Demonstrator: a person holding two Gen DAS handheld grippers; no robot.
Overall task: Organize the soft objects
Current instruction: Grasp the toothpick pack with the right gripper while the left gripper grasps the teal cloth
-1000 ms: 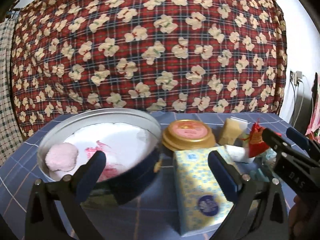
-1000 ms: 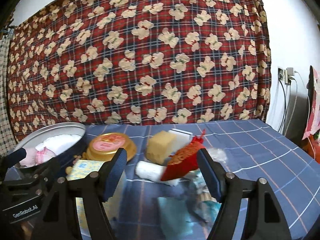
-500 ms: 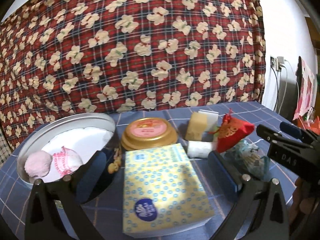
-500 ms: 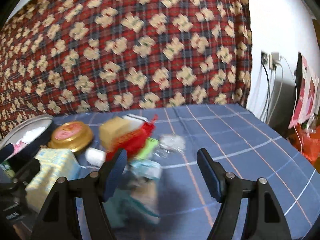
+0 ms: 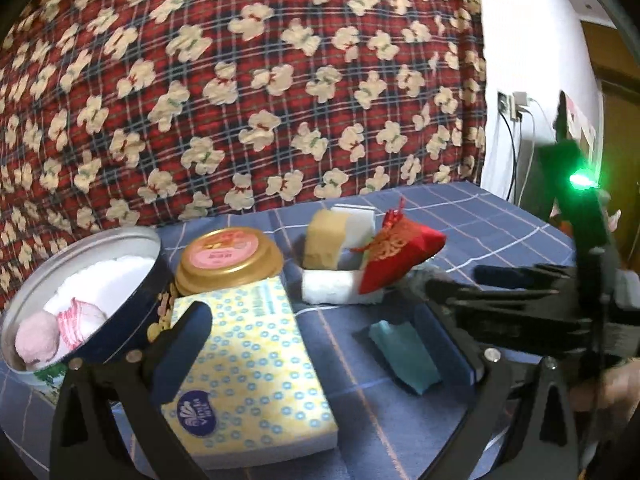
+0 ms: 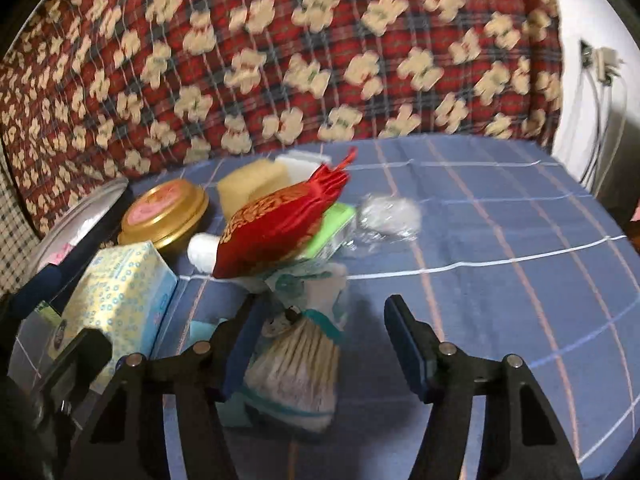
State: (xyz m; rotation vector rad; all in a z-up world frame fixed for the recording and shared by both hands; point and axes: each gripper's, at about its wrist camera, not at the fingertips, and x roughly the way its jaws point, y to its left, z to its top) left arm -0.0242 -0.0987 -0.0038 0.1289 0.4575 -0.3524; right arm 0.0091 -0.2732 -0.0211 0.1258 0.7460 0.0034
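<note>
A round tin (image 5: pixel 132 280) at the left holds a pink puff (image 5: pixel 36 338) on white paper. A yellow tissue pack (image 5: pixel 248 364) lies between my open left gripper's (image 5: pixel 320 344) fingers, with a teal sponge (image 5: pixel 404 354) beside it. A red pouch (image 5: pixel 400 256) (image 6: pixel 280 228), a tan sponge (image 5: pixel 324 240), a white sponge (image 5: pixel 360 220) and a white roll (image 5: pixel 328 286) sit behind. My right gripper (image 6: pixel 320 344) is open over a bag of cotton swabs (image 6: pixel 298 368). It also shows at the right of the left wrist view.
A gold-lidded jar (image 5: pixel 228 260) (image 6: pixel 164 212) stands by the tin. A green pack (image 6: pixel 332 228) and crumpled clear plastic (image 6: pixel 388 212) lie by the pouch. A red patterned quilt (image 5: pixel 240 80) rises behind the blue checked tablecloth (image 6: pixel 500 260). Cables hang on the right wall (image 5: pixel 516 120).
The left gripper has swung right, so the tin slid to the left edge and the teal sponge came into view. The right gripper has dropped closer over the cotton swab bag.
</note>
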